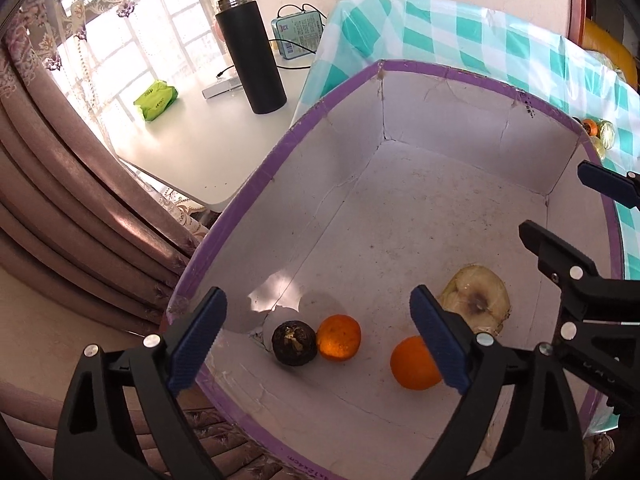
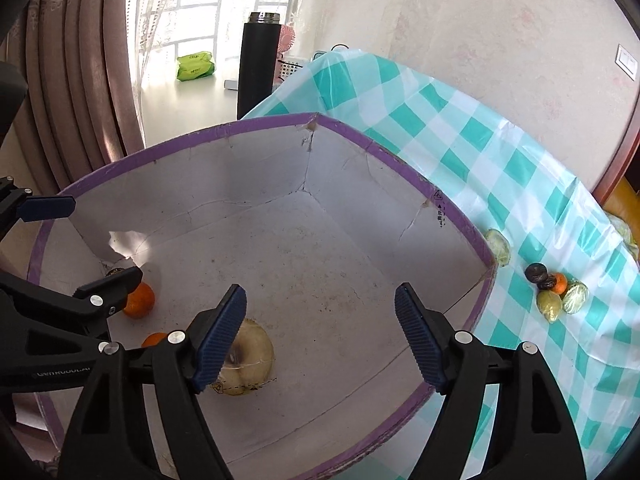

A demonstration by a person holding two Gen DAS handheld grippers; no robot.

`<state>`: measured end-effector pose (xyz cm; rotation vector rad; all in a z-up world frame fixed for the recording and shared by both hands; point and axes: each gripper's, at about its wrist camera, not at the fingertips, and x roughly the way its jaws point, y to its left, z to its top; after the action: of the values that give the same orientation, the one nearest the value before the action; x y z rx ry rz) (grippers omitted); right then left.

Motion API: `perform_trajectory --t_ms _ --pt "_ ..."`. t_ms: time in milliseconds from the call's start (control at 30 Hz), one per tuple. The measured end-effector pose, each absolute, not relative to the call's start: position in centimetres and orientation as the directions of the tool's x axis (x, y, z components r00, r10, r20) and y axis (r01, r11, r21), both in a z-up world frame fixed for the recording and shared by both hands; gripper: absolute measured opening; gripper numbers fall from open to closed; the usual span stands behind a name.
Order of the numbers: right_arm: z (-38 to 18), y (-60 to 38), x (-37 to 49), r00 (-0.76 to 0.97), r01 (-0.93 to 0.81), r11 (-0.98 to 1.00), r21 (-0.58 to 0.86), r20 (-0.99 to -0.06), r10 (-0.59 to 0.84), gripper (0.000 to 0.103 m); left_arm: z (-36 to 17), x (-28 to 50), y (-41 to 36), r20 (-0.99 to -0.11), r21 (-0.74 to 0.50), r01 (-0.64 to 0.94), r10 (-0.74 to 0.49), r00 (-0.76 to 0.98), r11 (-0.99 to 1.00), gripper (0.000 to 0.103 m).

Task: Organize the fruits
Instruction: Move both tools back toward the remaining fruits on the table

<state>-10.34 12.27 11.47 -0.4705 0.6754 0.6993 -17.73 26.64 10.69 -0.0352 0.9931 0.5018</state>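
Sitting on the white floor of the purple-rimmed cardboard box [image 1: 384, 65] are four fruits: a dark mangosteen-like fruit [image 1: 295, 343] touching one orange [image 1: 339, 337] in the near-left corner, a second orange [image 1: 414, 364] a little apart to the right, and a pale wrapped apple-like fruit [image 1: 476, 298] just beyond it. More fruit waits outside the box on the teal checked tablecloth [image 2: 520, 168]: a small cluster [image 2: 554, 290] of a dark fruit, a small orange and two pale wrapped pieces lies well apart from the box's right wall, and one pale wrapped fruit [image 2: 498, 247] rests just beside the box's far-right corner.

Both tools hover over the box with nothing between their pads. The left gripper [image 1: 316, 344] stands wide above the dark fruit and the oranges; the right gripper [image 2: 320, 338] is equally wide, with the pale wrapped fruit under its left finger.

By my reading, the loose cluster lies to the right and ahead of the right gripper, across the box wall, so that hand is clearly the nearer one for the next pick. The pieces are roundish, so no axis matters much.

Beyond stand a black flask [image 1: 250, 54], a green packet [image 1: 156, 100] and curtains [image 1: 80, 184].
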Motion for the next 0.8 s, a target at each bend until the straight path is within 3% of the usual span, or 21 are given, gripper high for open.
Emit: perform_trajectory --t_ms 133,167,267,367,467,633,800 --pt "13.9 8.2 -10.5 0.628 -0.687 0.72 -0.097 -0.579 0.521 0.083 12.7 -17.7 24.9 -0.746 0.222 -0.435 0.44 0.5 0.872 0.096" --pt "14.4 7.0 -10.6 0.648 -0.675 0.733 -0.087 -0.544 0.533 0.088 13.4 -17.9 24.1 -0.712 0.233 -0.439 0.46 0.531 0.867 0.096" --pt "15.3 3.2 -10.4 0.699 -0.639 0.768 -0.051 -0.455 0.551 0.088 15.9 -18.4 20.7 -0.555 0.288 -0.444 0.525 0.645 0.849 0.098" --pt "15.1 -0.5 -9.3 0.724 -0.597 0.803 0.002 -0.43 0.539 0.088 17.6 -18.9 16.4 -0.389 0.332 -0.424 0.532 0.752 0.843 0.101" --pt "14.0 -3.9 -7.9 0.753 -0.531 0.847 0.022 -0.445 0.484 0.088 18.4 -18.4 12.2 -0.3 0.355 -0.379 0.488 0.819 0.855 0.101" --pt "10.5 -9.3 -5.1 0.79 -0.406 0.913 0.034 -0.489 0.37 0.088 17.7 -16.2 5.1 -0.274 0.319 -0.185 0.277 0.921 0.93 0.101" --pt "6.5 -14.5 -1.5 0.777 -0.252 0.965 0.068 -0.581 0.244 0.088 14.5 -12.1 -1.2 -0.363 0.225 0.034 0.051 0.93 0.974 0.101"
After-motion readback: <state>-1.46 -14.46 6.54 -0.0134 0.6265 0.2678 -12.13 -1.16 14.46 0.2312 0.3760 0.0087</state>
